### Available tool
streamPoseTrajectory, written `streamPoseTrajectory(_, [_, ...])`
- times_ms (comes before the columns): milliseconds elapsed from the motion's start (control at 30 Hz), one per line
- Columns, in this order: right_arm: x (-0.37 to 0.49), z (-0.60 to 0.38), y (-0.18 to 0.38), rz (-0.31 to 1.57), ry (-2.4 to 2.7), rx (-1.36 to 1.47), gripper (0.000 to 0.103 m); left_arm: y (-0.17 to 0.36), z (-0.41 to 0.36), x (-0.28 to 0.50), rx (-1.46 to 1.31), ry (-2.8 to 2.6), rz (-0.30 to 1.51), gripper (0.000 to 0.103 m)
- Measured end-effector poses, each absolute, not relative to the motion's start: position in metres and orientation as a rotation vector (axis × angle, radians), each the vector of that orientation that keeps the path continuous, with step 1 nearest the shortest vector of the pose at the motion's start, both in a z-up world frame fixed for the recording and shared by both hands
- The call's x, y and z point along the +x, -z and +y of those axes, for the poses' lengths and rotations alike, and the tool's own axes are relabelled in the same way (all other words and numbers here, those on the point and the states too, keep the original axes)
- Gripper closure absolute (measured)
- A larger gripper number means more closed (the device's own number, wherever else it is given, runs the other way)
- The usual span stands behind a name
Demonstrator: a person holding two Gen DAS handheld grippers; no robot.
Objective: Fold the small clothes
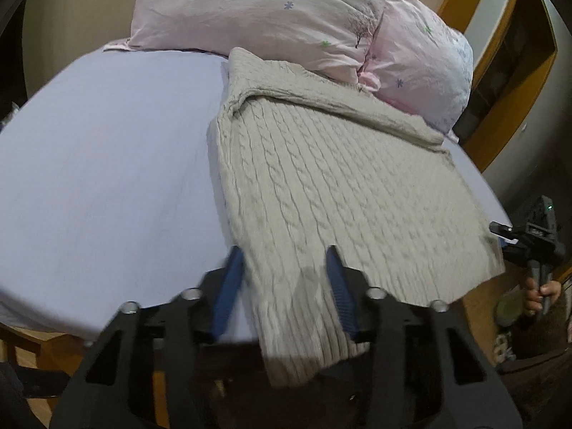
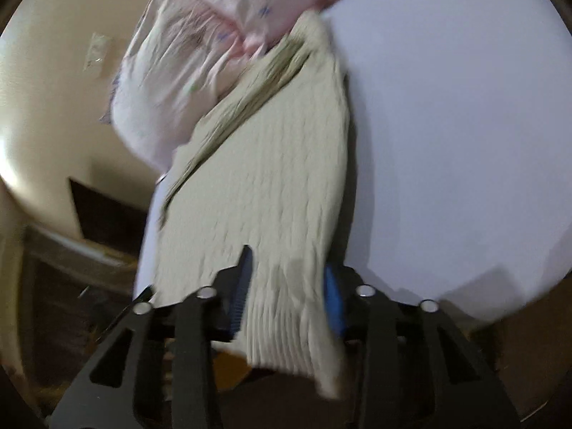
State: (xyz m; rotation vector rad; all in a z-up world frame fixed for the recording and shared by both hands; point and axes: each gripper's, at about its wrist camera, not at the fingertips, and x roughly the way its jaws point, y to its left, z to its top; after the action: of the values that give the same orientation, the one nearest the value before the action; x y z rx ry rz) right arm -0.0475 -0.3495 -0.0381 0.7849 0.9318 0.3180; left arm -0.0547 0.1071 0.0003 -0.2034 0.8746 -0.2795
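A beige cable-knit sweater (image 1: 321, 186) lies flat on the lilac bed sheet (image 1: 107, 164), its far end folded over against the pillows and its near hem hanging over the bed edge. My left gripper (image 1: 284, 261) is open, its blue fingers (image 1: 228, 286) straddling the sweater's near left corner. My right gripper (image 2: 286, 268) is open too, its fingers on either side of the sweater's (image 2: 257, 186) ribbed hem (image 2: 286, 336). The right gripper also shows in the left wrist view (image 1: 500, 230) at the sweater's right corner. The right wrist view is blurred.
Two pink flowered pillows (image 1: 271, 10) lie at the head of the bed, touching the sweater's far end. A wooden frame (image 1: 500, 82) stands right of the bed. The sheet (image 2: 464, 125) stretches bare beside the sweater. Floor and dark furniture (image 2: 96, 214) lie beyond the bed edge.
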Motion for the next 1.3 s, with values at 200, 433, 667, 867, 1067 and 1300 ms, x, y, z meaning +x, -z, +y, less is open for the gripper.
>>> streamPoseTrajectory(200, [-0.043,-0.35,0.035,0.827,-0.528,0.943,0.095,-0.002,0.105,-0.049,-0.231,0.351,0.915,0.094])
streamPoseTrajectory(433, [0.026,-0.374,-0.044,0.531,-0.61,0.958,0.096,-0.059,0.12,0.018,-0.263,0.412,0.768,0.095])
streamPoseTrajectory(667, [0.169,-0.417,-0.02,0.533,-0.296,1.097,0.088,-0.054,0.134,0.195,-0.401,0.226,0.767,0.093])
streamPoseTrajectory(867, [0.2,-0.425,0.021,0.564,-0.183,1.15,0.028,-0.029,0.17,0.227,-0.618,0.234,0.823,0.058])
streamPoseTrajectory(1067, [0.182,-0.428,-0.003,0.458,-0.184,1.012,0.013,-0.034,0.178,0.193,-0.515,0.251,0.836,0.022])
streamPoseTrajectory(1300, [0.195,-0.411,-0.008,0.496,-0.209,0.964,0.013,-0.006,0.153,0.196,-0.487,0.299,0.955,0.032])
